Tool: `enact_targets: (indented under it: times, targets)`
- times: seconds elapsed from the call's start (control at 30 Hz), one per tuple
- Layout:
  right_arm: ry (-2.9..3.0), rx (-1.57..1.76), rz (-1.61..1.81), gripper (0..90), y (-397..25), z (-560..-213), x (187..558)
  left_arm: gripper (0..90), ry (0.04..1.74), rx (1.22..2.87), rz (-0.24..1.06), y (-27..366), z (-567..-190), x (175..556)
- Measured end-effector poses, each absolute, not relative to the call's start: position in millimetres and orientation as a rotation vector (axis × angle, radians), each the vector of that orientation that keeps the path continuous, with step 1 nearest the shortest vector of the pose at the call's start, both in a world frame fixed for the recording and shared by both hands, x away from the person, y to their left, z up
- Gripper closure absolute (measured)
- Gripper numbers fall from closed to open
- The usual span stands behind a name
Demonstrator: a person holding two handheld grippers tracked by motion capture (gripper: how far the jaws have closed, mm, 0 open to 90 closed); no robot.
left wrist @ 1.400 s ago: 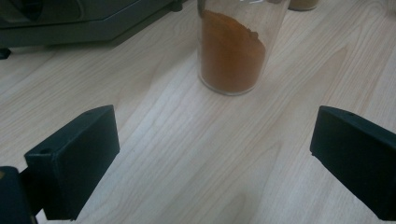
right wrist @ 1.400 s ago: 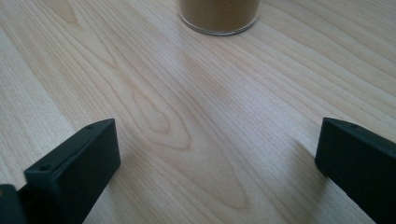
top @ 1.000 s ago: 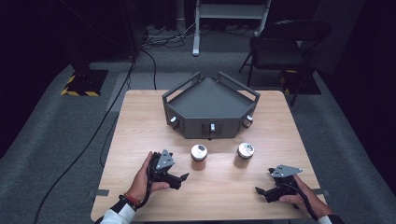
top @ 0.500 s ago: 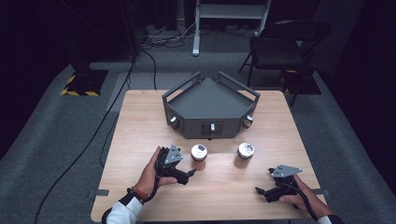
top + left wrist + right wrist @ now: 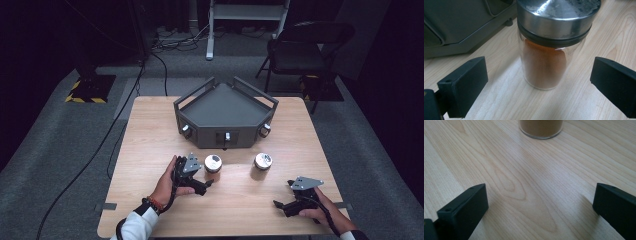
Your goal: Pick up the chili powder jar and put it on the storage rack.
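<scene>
Two glass spice jars with steel lids stand on the wooden table (image 5: 150,130). The left jar (image 5: 213,163) (image 5: 546,60) holds orange-red powder. My left gripper (image 5: 206,186) (image 5: 536,87) is open just short of it, its jaws wide apart on either side and not touching the glass. The right jar (image 5: 262,161) (image 5: 541,128) holds tan powder. My right gripper (image 5: 278,205) (image 5: 539,207) is open low over the bare table near the front right corner, well short of that jar.
A dark grey angular tray (image 5: 225,107) with knobs on its front faces sits at the back middle of the table, just behind the jars. A black chair (image 5: 300,47) and cables (image 5: 165,45) are on the floor beyond the table.
My left gripper has moved forward and to the right, up to the left jar. The right gripper has stayed where it was.
</scene>
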State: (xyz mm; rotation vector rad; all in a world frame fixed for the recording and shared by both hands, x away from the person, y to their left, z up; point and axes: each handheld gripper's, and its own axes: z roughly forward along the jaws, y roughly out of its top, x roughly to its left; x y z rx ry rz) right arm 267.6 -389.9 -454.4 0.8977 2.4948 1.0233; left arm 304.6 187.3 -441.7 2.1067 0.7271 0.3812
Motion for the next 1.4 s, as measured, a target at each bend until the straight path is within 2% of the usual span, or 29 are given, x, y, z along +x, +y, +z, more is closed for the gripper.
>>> enact_targets:
  times: [0.43,0.6,0.83,0.93,1.17,1.4]
  targets:
    - [2.495,0.898,1.023,0.0,-390,-454,268,1.3,0.761,2.098,0.339,173,-455,317]
    - [2.495,0.898,1.023,0.0,-390,-454,268,3.0,0.783,2.068,0.370,168,-459,317]
    - [2.496,0.896,1.024,0.0,-390,-454,268,5.6,0.777,2.044,0.351,161,-465,323]
    - [2.497,0.895,1.024,0.0,-390,-454,268,9.7,0.782,2.035,0.337,159,-469,325]
    - [2.497,0.895,1.024,0.0,-390,-454,268,28.8,0.740,2.014,0.298,162,-477,332]
    - [2.498,0.894,1.024,0.0,-390,-454,268,29.9,0.734,2.006,0.296,163,-478,334]
